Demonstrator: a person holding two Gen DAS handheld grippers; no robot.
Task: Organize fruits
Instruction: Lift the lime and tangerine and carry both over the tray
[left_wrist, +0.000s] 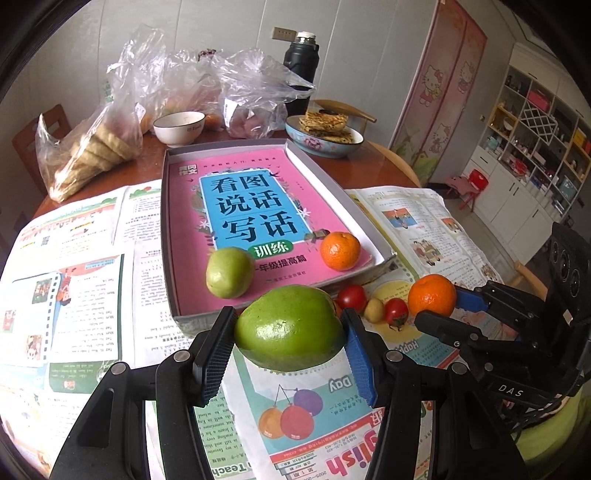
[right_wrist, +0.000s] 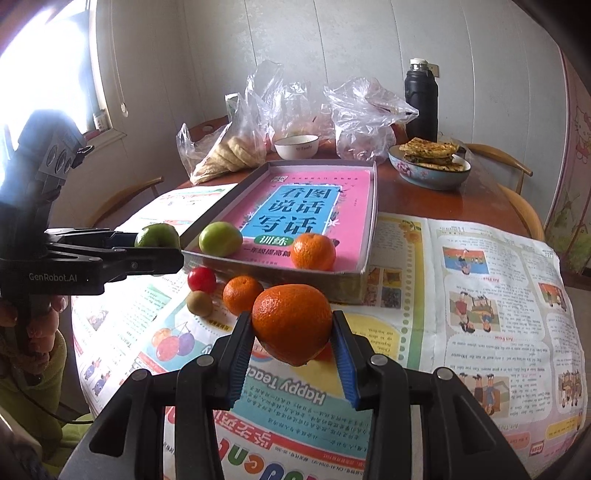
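The left tool (left_wrist: 290, 332) clamps a large green fruit (left_wrist: 290, 328) above the newspaper-covered table (left_wrist: 85, 295); the right tool (right_wrist: 291, 332) clamps a mandarin (right_wrist: 291, 323). In the shallow box (left_wrist: 168, 240), on a pink book (left_wrist: 258, 192), lie a small green fruit (left_wrist: 229, 272) and another mandarin (left_wrist: 340, 250). A third mandarin (right_wrist: 242, 294), cherry tomatoes (left_wrist: 351, 296) and a kiwi (left_wrist: 374, 309) rest just before the box.

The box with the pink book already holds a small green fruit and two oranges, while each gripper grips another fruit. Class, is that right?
Not quite. The box holds the small green fruit and only one orange, as the right wrist view shows. Each gripper does grip another fruit.
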